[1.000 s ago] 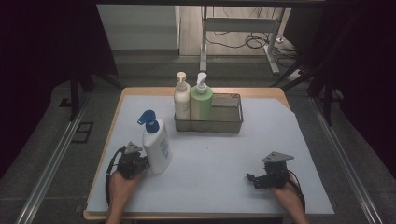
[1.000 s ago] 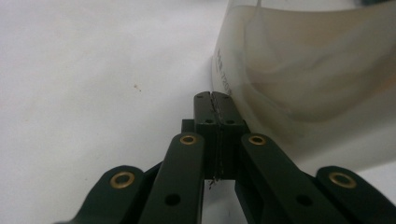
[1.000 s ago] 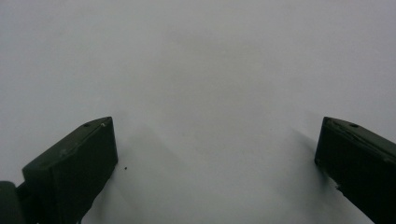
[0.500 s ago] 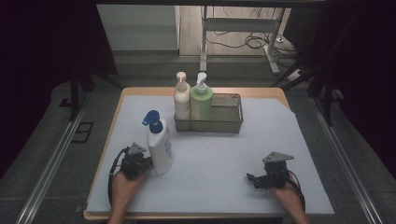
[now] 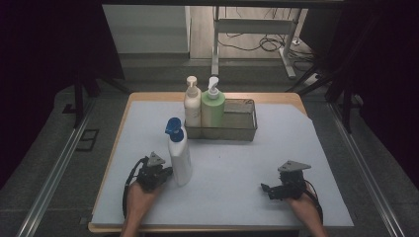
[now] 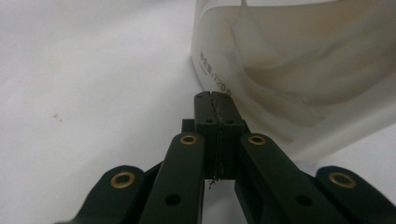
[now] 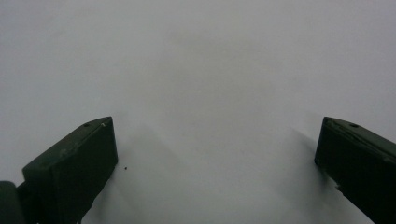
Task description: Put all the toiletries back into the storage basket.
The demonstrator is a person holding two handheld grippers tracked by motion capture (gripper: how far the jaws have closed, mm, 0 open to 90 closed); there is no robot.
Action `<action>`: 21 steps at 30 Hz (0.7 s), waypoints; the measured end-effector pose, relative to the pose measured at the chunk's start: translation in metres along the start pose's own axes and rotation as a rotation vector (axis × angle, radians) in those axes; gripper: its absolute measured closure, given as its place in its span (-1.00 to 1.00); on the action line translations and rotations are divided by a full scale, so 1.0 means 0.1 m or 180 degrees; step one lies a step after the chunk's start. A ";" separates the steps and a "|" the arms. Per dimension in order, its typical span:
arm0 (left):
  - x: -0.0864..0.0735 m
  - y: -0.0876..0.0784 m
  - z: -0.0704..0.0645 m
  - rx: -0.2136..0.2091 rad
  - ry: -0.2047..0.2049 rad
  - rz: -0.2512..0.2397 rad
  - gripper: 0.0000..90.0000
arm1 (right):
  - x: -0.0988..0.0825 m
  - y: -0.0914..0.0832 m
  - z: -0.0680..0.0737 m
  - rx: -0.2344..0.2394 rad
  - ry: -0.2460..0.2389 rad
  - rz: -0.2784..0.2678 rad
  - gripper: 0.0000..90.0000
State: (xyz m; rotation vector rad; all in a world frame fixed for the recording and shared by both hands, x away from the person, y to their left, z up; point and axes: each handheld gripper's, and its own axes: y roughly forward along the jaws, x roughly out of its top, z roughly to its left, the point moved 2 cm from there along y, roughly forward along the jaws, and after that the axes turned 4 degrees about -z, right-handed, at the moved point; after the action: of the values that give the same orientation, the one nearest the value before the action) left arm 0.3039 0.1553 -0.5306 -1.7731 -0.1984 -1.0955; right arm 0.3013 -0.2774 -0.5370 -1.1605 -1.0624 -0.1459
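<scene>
A white pump bottle [image 5: 181,159] with a blue pump head stands upright on the white table cover, left of centre. My left gripper [image 5: 168,172] lies low on the table at the bottle's left side. In the left gripper view its jaws are pressed together with nothing between them, and the left gripper [image 6: 215,96] tips meet the foot of the white bottle [image 6: 299,70]. My right gripper [image 5: 265,188] rests near the front right of the table. The right gripper [image 7: 215,125] stands open over the bare white cover, with nothing between its fingers.
A wire basket [image 5: 241,131] stands at the back centre. A cream pump bottle [image 5: 192,106] and a green pump bottle [image 5: 213,109] fill its left end. The white cover [image 5: 296,143] spans the wooden table. Dark floor and metal rails flank both sides.
My left gripper and the white bottle have shifted together to the right across the cover. The right gripper has kept still.
</scene>
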 end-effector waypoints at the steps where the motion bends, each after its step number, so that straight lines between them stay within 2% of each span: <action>1: 0.01 0.01 -0.02 -0.0005 0.0017 -0.0001 0.99 | 0.00 0.00 0.00 -0.0001 0.0001 0.0000 -1.00; 21: 0.05 0.10 -0.28 -0.0152 0.0215 0.0062 0.99 | 0.00 0.00 0.00 0.0000 -0.0001 -0.0001 -1.00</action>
State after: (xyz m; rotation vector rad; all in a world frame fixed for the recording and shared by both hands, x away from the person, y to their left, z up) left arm 0.2965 0.1262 -0.5307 -1.7735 -0.1144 -1.1527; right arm 0.3013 -0.2774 -0.5370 -1.1603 -1.0629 -0.1458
